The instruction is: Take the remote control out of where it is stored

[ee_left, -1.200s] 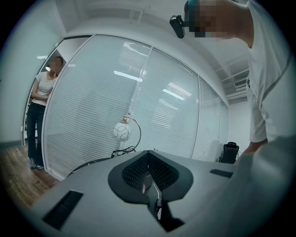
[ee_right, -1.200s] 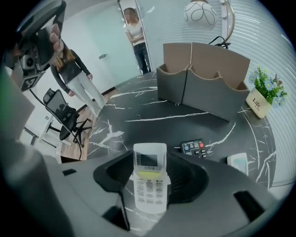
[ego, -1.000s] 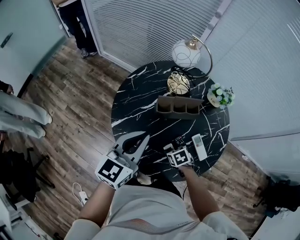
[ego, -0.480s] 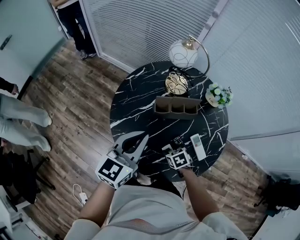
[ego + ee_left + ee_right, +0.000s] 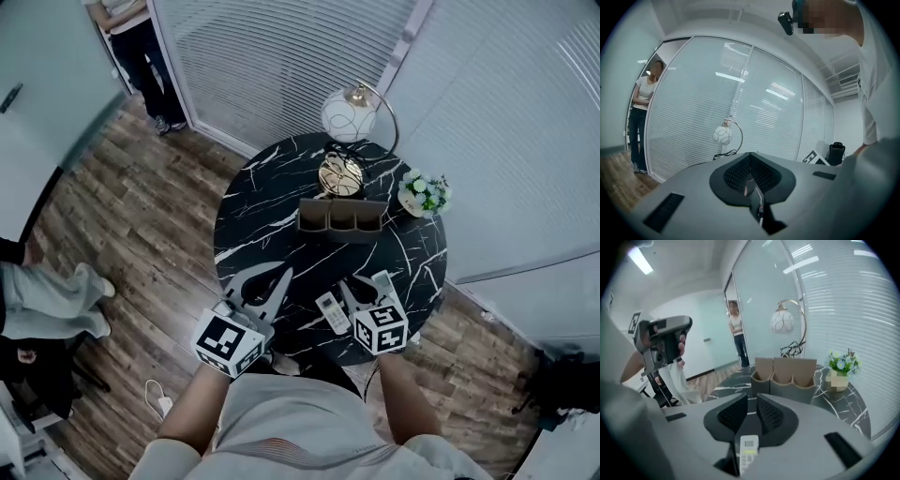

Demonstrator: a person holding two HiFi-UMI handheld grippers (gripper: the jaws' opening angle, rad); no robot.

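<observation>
A white remote (image 5: 332, 312) lies flat on the black marble table (image 5: 262, 216) near its front edge. My right gripper (image 5: 359, 286) hangs just to its right, above the table. Its jaws have just been closing and stand open by a narrow gap, with nothing between the pads. In the right gripper view the remote (image 5: 747, 451) shows below the gripper (image 5: 752, 399), behind the pads. The three-compartment organiser (image 5: 340, 218) stands further back, its brown dividers (image 5: 787, 371) facing me. My left gripper (image 5: 284, 274) is shut and empty over the table's left front, pads (image 5: 740, 171) meeting.
A globe lamp (image 5: 343, 112), a gold ornament (image 5: 340, 173) and a small flower pot (image 5: 422, 194) stand behind the organiser. Something white (image 5: 382, 279) shows just past the right gripper. One person stands by the blinds (image 5: 131, 56); another's legs (image 5: 47, 300) are at left.
My right gripper has risen from the table, tilted up from pointing down, and narrowed its jaws. The white remote now lies uncovered to its left. The left gripper has not moved.
</observation>
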